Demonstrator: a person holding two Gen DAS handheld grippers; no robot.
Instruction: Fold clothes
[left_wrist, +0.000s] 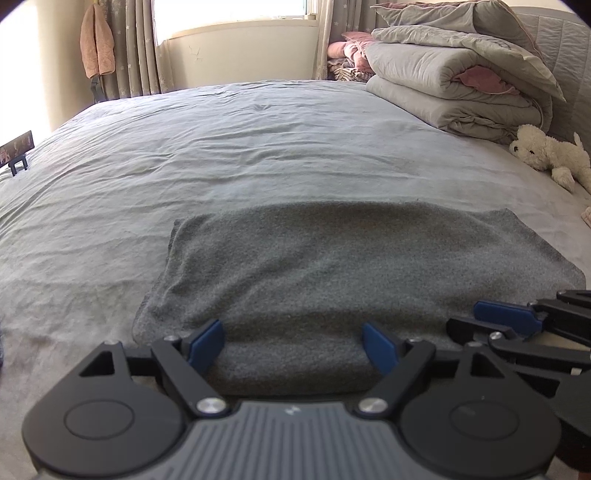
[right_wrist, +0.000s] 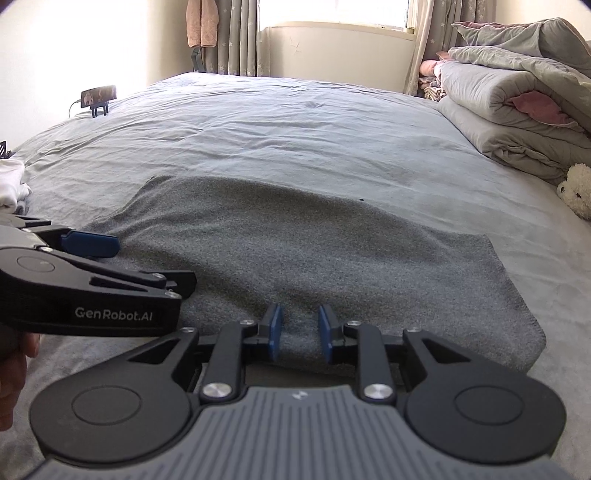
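The left tongs (left_wrist: 294, 345) stand spread wide at the bottom middle of the left wrist view, their blue pads (left_wrist: 207, 345) set down on either side of a raised near edge of the grey garment (left_wrist: 332, 258), with the cloth between them but no pad closed on it. The right tongs (right_wrist: 298, 334), low in the middle of the right wrist view, are much narrower: a small gap shows between the two blue pads, a low ridge of the grey cloth rises into it, and whether the pads actually pinch that ridge cannot be told. The garment lies flat on the grey bed (left_wrist: 221, 147), filling the lower middle of both views, its far edge straight and its right corner squared. The left wrist view shows the right tongs from the side at its lower right edge, lying over the garment's near right edge, and a white plush toy (left_wrist: 546, 153) at the right beside the stacked folded quilts (left_wrist: 461, 74). The right wrist view alone shows the left tongs side-on at the left, marked "GenRobot.AI", part of a hand (right_wrist: 14, 373) at the lower left edge, some white cloth (right_wrist: 13, 182) at the left edge, and a phone on a stand (right_wrist: 99, 95) in the upper left.
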